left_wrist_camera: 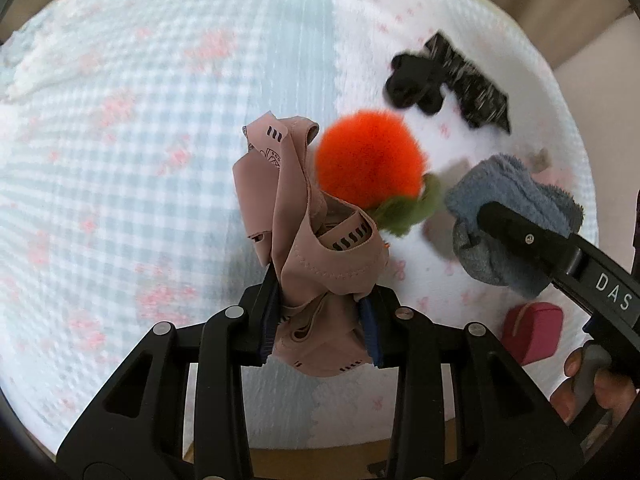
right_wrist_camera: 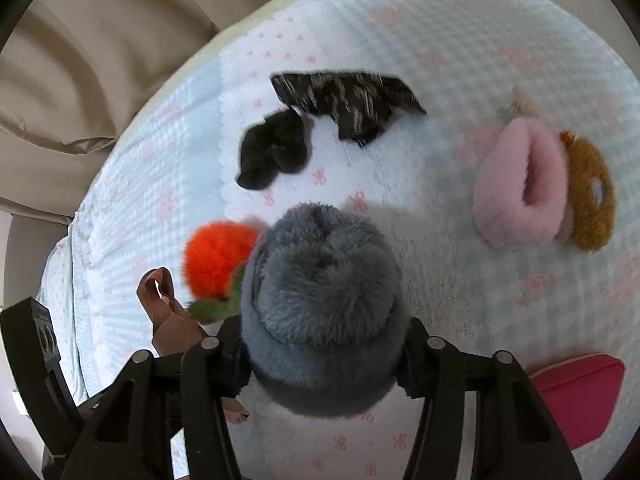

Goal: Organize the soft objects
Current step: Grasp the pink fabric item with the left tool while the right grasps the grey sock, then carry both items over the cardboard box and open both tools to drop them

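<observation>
Now we grip two soft things over the bedspread (left_wrist_camera: 120, 120).
Our left gripper (left_wrist_camera: 320, 316) clamps crumpled pink fabric (left_wrist_camera: 320, 256) at lower centre; our right gripper (right_wrist_camera: 324, 360) clasps a fuzzy blue-grey cloth (right_wrist_camera: 320, 300), centre frame.

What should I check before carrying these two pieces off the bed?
1. Left gripper clamped on the pink cloth: ok, pads press both sides.
2. Right gripper clamped on the grey fluffy sock: ok.
3. Pink cloth fully gathered: not ok, loose loops stick out beyond the fingers.
4. Orange pompom free of the cloth: cannot tell, its green leaf sits right beside the cloth.
5. Sock clear of the bedspread: cannot tell.
6. Remaining items lying apart: ok, black sock, dark patterned cloth and pink slipper rest on the bed.
</observation>
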Demonstrator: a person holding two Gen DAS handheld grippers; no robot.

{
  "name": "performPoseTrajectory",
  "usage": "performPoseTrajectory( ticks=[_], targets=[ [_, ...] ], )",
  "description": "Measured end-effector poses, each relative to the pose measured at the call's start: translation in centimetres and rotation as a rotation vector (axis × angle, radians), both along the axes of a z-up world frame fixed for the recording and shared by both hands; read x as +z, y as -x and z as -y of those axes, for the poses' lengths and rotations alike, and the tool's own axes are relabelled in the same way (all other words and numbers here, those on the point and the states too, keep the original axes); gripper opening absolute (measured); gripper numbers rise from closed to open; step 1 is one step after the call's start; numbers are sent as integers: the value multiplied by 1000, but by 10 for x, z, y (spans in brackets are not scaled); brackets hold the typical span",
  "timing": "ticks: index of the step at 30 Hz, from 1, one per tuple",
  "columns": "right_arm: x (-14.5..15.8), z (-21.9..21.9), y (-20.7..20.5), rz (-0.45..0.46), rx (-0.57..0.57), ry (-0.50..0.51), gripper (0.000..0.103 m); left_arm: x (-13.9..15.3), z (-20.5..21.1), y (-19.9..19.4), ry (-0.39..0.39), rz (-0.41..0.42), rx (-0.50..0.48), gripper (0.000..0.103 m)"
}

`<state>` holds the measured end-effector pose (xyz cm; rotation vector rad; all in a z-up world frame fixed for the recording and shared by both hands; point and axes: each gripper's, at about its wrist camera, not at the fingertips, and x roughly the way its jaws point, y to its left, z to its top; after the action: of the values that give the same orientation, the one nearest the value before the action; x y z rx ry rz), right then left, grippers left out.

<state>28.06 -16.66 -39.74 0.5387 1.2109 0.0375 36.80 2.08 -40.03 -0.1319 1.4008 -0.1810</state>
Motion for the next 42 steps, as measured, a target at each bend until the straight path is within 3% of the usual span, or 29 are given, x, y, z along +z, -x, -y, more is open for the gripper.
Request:
performPoseTrajectory(
  ticks=[8, 10, 15, 23, 27, 35, 42],
  targets=[
    [63, -4, 21, 117, 32, 39, 52, 67, -19, 10, 17, 101, 25, 31],
    [84, -6, 32, 149, 39, 45, 52, 95, 0, 47, 14, 130, 32, 31],
    [133, -10, 60, 221, 65, 75, 52, 136, 8, 74, 20, 205, 42, 31],
    [213, -17, 123, 311, 132, 118, 52, 221, -2, 131, 24, 326, 57, 31],
    [235, -22, 157, 336, 167, 130, 52, 252, -12, 163, 18, 365, 55, 31],
    [249, -46, 235, 351, 237, 157, 52, 273, -31, 240, -11, 388, 34, 31],
    [231, -66, 286, 302, 214, 166, 52, 258, -48, 293, -31, 359, -28, 31]
  ],
)
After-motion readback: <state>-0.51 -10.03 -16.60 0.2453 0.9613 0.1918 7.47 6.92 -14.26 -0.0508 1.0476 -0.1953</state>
